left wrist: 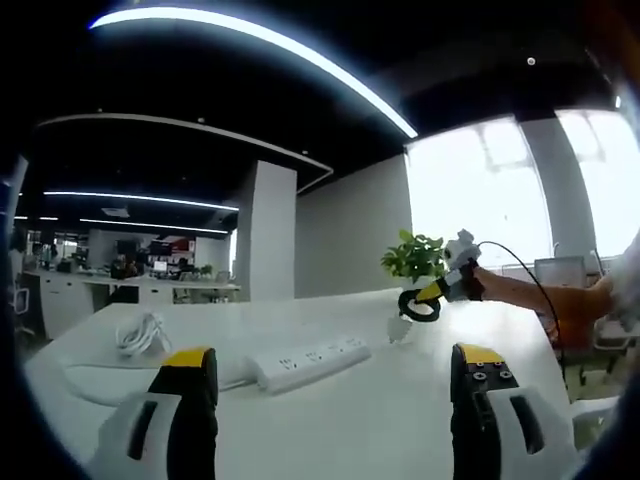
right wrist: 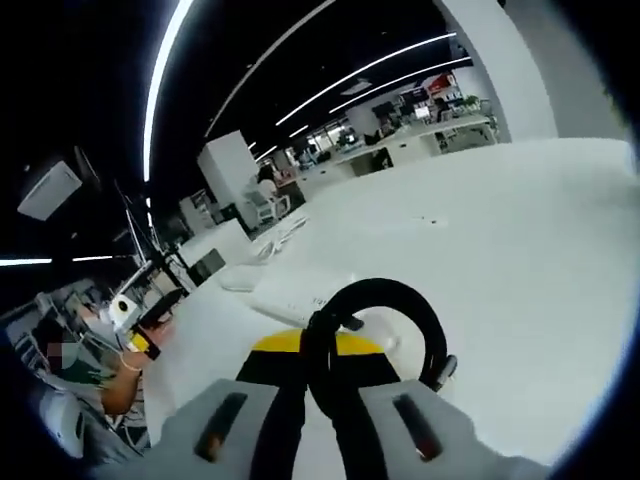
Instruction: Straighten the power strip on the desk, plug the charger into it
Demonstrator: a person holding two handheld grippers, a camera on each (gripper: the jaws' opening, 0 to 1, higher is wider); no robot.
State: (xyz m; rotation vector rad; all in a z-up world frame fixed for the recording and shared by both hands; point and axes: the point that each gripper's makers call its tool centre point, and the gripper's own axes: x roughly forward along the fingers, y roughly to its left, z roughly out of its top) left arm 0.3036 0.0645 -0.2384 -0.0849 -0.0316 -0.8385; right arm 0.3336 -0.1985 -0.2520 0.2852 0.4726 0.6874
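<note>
Now left gripper [left wrist: 330,395] jaws apart, right gripper [right wrist: 320,385] clamping black cable [right wrist: 385,300] above desk [right wrist: 520,230].

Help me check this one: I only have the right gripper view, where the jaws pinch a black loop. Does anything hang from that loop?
Observer: Yes. In the left gripper view the right gripper holds the black loop, and a small white block, likely the charger, hangs below it.
Operator: Is it in the power strip yet?
Observer: No. The power strip lies apart from it on the desk, sockets up, nothing plugged in.
Operator: And the left gripper?
Observer: The left gripper is open, with nothing between its jaws.
</note>
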